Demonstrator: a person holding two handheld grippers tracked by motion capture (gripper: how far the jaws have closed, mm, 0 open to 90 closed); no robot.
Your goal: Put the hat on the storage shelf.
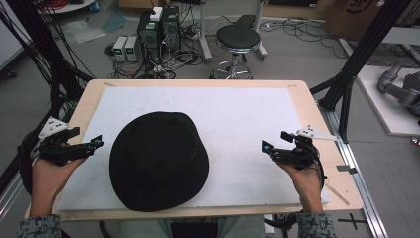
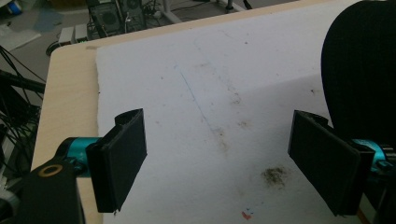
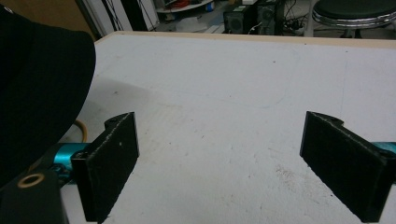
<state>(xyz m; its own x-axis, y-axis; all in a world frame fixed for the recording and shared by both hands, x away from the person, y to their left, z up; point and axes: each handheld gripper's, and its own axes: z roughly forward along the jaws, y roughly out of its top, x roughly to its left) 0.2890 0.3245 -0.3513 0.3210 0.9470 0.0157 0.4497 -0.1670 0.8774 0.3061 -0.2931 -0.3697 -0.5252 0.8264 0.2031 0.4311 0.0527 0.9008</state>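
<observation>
Centrally, toward your near edge of the white mat [image 1: 247, 124] that covers the wooden tabletop [image 1: 307, 99], lies a black brimmed hat [image 1: 158, 159], crown up and brim flat on the mat. Your left tool [image 1: 99, 142] hovers just beside the hat's left brim without touching it; your right tool [image 1: 267, 147] is held well apart from the hat, over bare mat near the right edge. Both tools are released: in the left gripper view the two black jaws stand wide with stained mat between them and the hat [image 2: 359, 70] at the upper right, and in the right gripper view the jaws are equally spread, the hat [image 3: 37, 93] filling the left side. Judged from its matte, cloth-like surface, the hat is probably light and soft, so expect the crown to dent and the brim to fold under a pinch. You would do best to take hold at the brim edge, sliding one jaw beneath it and closing on the single layer; gripping opposite sides with both tools should keep it from sagging. Slipping seems unlikely on fabric, though a shallow bite could pull free.
</observation>
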